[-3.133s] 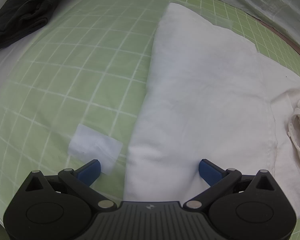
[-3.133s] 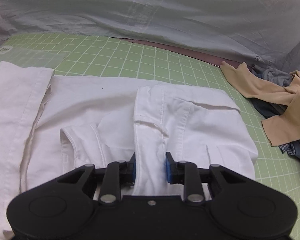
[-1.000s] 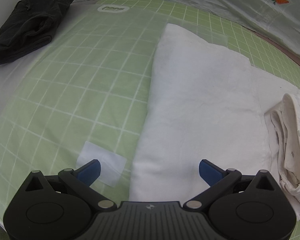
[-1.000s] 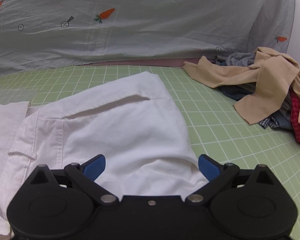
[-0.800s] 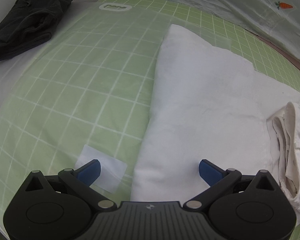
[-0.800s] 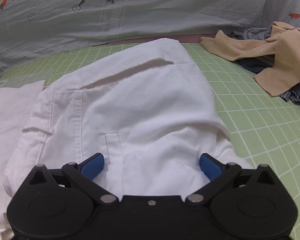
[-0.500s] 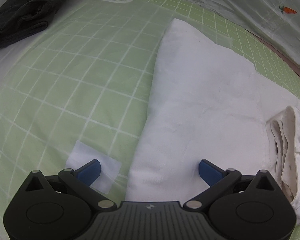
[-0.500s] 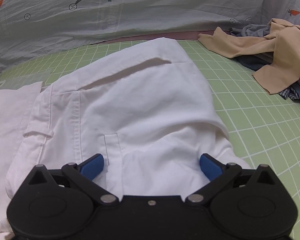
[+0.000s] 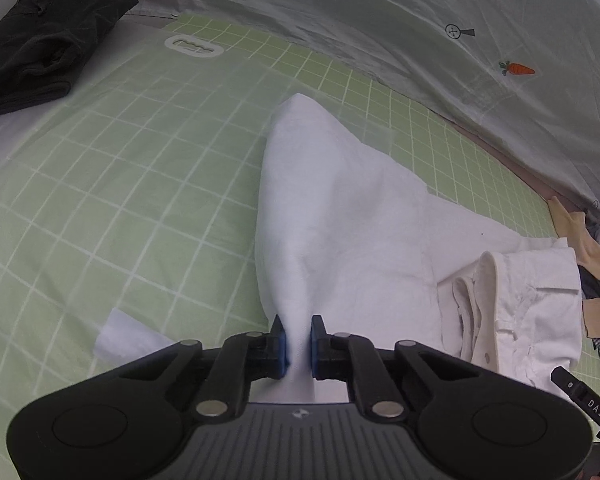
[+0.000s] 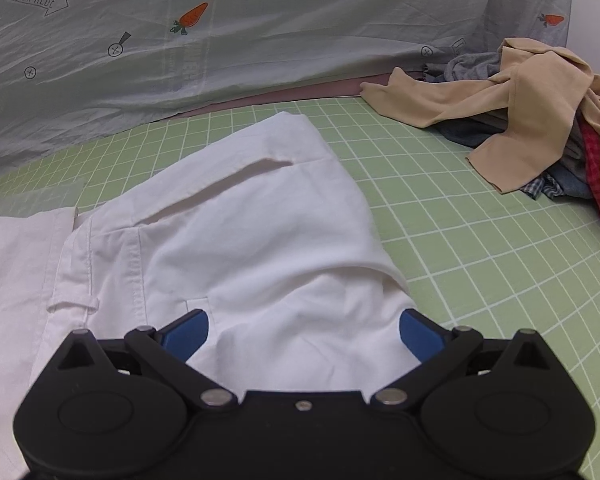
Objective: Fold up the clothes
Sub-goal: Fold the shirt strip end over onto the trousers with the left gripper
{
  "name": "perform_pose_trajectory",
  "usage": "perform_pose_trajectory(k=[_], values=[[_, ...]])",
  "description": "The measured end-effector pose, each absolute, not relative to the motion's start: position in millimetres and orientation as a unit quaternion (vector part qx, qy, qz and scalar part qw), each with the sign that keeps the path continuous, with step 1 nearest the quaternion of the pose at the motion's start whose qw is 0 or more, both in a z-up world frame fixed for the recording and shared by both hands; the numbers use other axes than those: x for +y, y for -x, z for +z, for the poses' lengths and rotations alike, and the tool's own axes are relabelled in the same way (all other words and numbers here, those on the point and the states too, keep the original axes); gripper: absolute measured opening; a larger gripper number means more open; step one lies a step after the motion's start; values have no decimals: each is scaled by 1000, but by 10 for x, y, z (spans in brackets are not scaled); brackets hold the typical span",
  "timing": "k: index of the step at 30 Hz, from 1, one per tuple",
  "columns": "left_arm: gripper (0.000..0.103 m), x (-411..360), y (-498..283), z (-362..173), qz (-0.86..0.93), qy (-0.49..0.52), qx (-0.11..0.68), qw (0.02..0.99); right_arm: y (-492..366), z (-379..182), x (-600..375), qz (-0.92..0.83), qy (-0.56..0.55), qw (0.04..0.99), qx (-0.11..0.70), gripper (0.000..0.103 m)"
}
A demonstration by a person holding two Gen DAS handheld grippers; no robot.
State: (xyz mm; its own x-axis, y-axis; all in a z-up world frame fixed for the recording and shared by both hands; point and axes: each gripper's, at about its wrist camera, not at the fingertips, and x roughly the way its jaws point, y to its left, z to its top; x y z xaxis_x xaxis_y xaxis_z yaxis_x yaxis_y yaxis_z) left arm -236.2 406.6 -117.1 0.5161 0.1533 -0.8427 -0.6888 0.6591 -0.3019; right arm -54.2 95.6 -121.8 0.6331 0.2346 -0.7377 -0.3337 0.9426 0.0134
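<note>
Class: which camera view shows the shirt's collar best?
The left wrist view: the collar of the white shirt stands there, folded, with buttons beside it. The right wrist view shows only the shirt's folded body, no collar.

Black gripper (image 9: 298, 346), blue pads (image 10: 186, 334), silver screws

A green cutting mat (image 10: 480, 240) with a white grid is covering the work surface. A pale grey-blue sheet (image 10: 300, 32), printed with small carrots and round marks, is hanging as a backdrop along the mat's far edge; an arrow label on it is reading "LOOK HERE". A translucent plastic sheet (image 9: 100, 160) is lying flat over the mat's left part. A strip of mauve surface (image 10: 300, 94) is showing between mat and backdrop. Lighting is appearing even and soft.
</note>
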Motion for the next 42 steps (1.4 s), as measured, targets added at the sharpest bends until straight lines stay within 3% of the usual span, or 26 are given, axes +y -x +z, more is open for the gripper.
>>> perform_pose_trajectory(k=[6, 12, 17, 23, 28, 29, 31, 32, 33, 38, 42], values=[[11, 3665, 2058, -769, 194, 316, 379, 848, 495, -1217, 666, 155, 53, 898, 407, 103], [11, 2957, 1547, -763, 110, 310, 370, 869, 436, -1188, 360, 158, 61, 898, 406, 103], [11, 2465, 1020, -985, 66, 310, 398, 861, 263, -1198, 28, 155, 53, 897, 410, 103], [13, 2206, 555, -1685, 103, 341, 459, 814, -124, -1197, -256, 153, 48, 897, 411, 103], [17, 2266, 602, -1611, 116, 366, 455, 803, -350, -1191, -355, 151, 30, 895, 418, 103], [22, 2279, 634, -1570, 113, 372, 452, 803, -353, -1189, -349, 152, 28, 896, 417, 103], [48, 2299, 708, -1454, 106, 390, 442, 801, -352, -1179, -319, 154, 26, 897, 414, 103], [76, 2305, 771, -1368, 107, 396, 431, 804, -352, -1163, -291, 159, 24, 896, 414, 103], [82, 2312, 835, -1281, 109, 401, 420, 806, -353, -1147, -263, 165, 21, 895, 414, 103], [82, 2422, 1107, -977, 142, 367, 367, 843, -323, -994, -75, 197, -12, 895, 400, 102], [82, 2654, 1198, -1155, 215, 338, 416, 816, -278, -924, 165, 239, -32, 886, 396, 93]])
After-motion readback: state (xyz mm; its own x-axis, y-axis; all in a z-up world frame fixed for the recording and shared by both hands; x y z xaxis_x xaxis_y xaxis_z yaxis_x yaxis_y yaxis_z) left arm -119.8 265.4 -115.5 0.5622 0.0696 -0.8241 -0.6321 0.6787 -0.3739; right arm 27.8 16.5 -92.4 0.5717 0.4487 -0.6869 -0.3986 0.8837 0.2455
